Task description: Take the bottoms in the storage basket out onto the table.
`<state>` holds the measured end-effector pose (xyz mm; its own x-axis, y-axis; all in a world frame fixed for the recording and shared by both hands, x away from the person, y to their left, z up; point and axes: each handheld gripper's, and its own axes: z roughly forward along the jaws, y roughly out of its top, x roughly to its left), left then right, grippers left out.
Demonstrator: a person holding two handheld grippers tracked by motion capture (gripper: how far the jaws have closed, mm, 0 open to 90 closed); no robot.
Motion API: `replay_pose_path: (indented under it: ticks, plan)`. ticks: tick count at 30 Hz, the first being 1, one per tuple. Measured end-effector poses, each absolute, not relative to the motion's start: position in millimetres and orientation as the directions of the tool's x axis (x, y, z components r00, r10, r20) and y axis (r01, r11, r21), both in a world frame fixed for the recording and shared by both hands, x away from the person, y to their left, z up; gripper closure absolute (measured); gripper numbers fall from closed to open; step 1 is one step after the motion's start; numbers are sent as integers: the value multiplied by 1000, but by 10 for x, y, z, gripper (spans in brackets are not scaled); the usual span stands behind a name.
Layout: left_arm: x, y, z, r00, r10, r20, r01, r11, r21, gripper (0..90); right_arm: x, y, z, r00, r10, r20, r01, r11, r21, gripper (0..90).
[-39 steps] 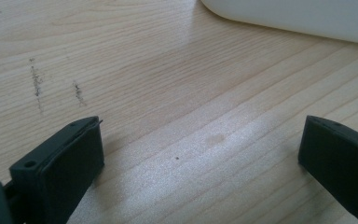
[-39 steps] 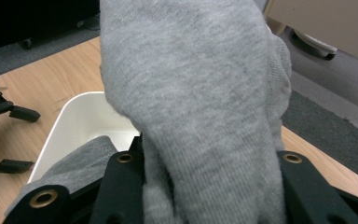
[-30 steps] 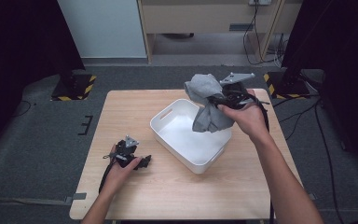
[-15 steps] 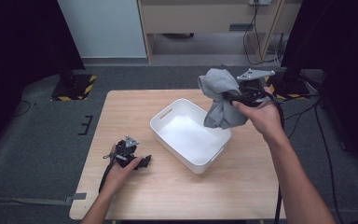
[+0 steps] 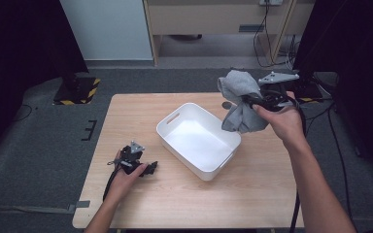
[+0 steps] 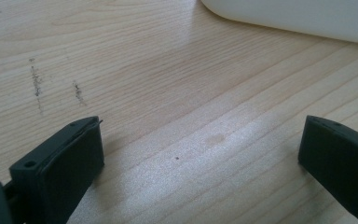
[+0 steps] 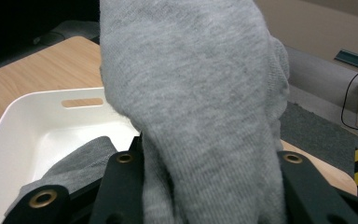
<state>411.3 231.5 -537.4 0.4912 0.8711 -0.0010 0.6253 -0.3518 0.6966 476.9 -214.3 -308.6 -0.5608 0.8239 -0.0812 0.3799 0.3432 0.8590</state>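
My right gripper (image 5: 252,101) is shut on a bunched grey cloth (image 5: 240,99) and holds it in the air over the table's far right, just beyond the right rim of the white bin (image 5: 172,138). In the right gripper view the grey cloth (image 7: 200,93) hangs thick between the jaws, with the white bin (image 7: 32,126) behind it, its handle slot showing. My left gripper (image 5: 148,168) lies on the wooden table (image 5: 141,107) at the near left, open. The left gripper view has its wide-apart jaws over bare wood, with the white bin's wall (image 6: 298,18) at the top.
A black cable (image 5: 111,180) trails from the left gripper toward the table's front edge. Behind the table stand a wooden shelf unit (image 5: 213,19) and hanging cables (image 5: 267,34). Yellow-black striped bases (image 5: 80,92) sit on the grey floor at the far left.
My right hand has carried the grey cloth rightward, from above the bin to past its right rim. The left gripper has stayed where it was.
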Motion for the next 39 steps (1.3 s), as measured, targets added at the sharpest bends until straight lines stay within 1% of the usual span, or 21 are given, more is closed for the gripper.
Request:
replay_pose_path:
  ticks: [19, 25, 32, 39]
  plan:
    - [4113, 2316, -5373, 492, 871, -1, 625, -352, 696, 0, 4779, -2525, -3385, -484, 871, -82, 436, 321, 841, 605]
    - [4117, 2315, -5374, 493, 870, -1, 625, -353, 697, 0, 4801, -2572, -3436, -470, 878, -86, 441, 318, 839, 604]
    - [4125, 2309, -5374, 492, 871, -1, 625, -352, 697, 0, 4835, -2671, -3571, -443, 892, -96, 457, 316, 831, 603]
    - [4125, 2308, -5374, 492, 871, -1, 625, -352, 697, 0, 4804, -2775, -3631, -437, 894, -100, 464, 319, 826, 603]
